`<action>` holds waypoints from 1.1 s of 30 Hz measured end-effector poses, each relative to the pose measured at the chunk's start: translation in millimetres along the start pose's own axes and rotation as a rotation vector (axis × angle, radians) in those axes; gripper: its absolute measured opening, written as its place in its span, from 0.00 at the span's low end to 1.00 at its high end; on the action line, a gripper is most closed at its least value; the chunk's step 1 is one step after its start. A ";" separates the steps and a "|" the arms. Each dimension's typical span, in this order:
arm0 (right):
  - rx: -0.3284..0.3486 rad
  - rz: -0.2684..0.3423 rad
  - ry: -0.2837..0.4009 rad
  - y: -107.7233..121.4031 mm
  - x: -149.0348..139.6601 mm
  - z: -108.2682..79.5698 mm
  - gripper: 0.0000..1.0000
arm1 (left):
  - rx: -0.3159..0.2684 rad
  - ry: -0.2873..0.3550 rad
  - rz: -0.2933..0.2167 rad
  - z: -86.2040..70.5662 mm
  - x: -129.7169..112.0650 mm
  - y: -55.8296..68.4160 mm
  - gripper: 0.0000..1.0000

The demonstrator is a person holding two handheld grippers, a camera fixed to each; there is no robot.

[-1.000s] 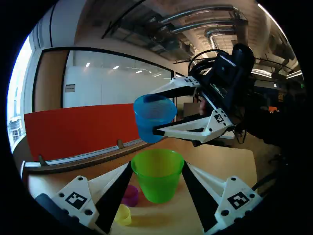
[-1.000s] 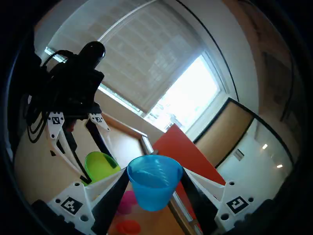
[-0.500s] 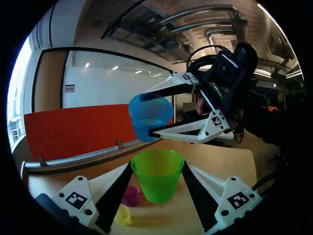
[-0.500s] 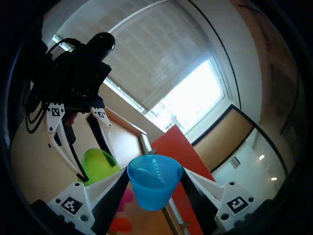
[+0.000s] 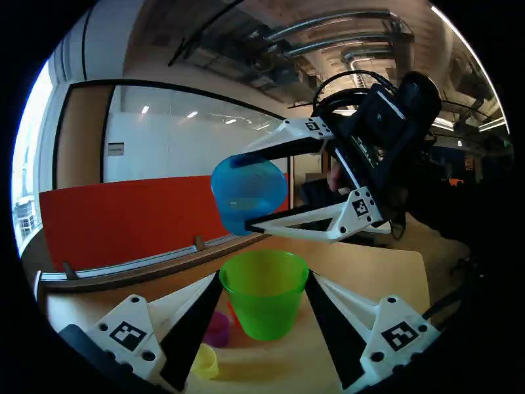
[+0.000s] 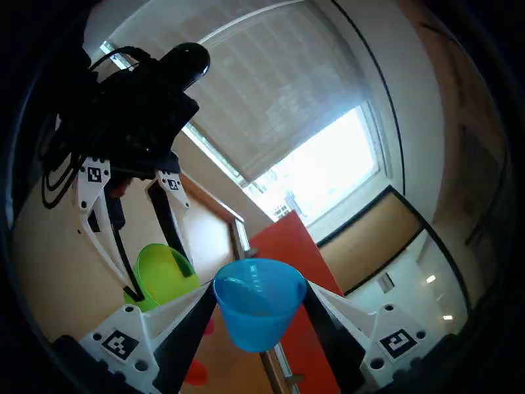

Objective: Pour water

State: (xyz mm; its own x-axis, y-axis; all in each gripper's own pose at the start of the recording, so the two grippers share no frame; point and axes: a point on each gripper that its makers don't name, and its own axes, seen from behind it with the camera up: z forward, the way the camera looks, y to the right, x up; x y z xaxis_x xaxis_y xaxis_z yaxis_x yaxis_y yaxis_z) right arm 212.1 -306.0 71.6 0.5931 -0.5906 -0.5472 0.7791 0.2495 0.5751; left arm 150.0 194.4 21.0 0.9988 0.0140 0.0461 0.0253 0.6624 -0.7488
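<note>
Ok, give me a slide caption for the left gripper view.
Left gripper grips a green cup while the right gripper holds a tilted blue cup above it.

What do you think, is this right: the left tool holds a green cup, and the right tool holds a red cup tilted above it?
Nearly. The cup in the right tool is blue, not red. The left gripper view shows the left tool holding the green cup, with the blue cup held tilted above it.

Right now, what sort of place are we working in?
Probably an office: exposed ceiling ducts, a glass partition behind the table, and a big window with a blind.
</note>
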 end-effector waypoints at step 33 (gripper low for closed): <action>-0.011 -0.157 -0.007 9.0 11.7 -1.9 0.93 | -0.004 0.010 0.004 1.5 4.4 1.7 0.89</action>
State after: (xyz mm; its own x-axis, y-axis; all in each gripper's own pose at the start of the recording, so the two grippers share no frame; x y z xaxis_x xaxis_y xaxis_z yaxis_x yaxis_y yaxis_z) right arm 226.4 -309.2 69.2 0.4623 -0.6284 -0.6256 0.8643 0.1617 0.4763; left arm 154.4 196.7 20.9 0.9993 0.0091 0.0371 0.0219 0.6591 -0.7517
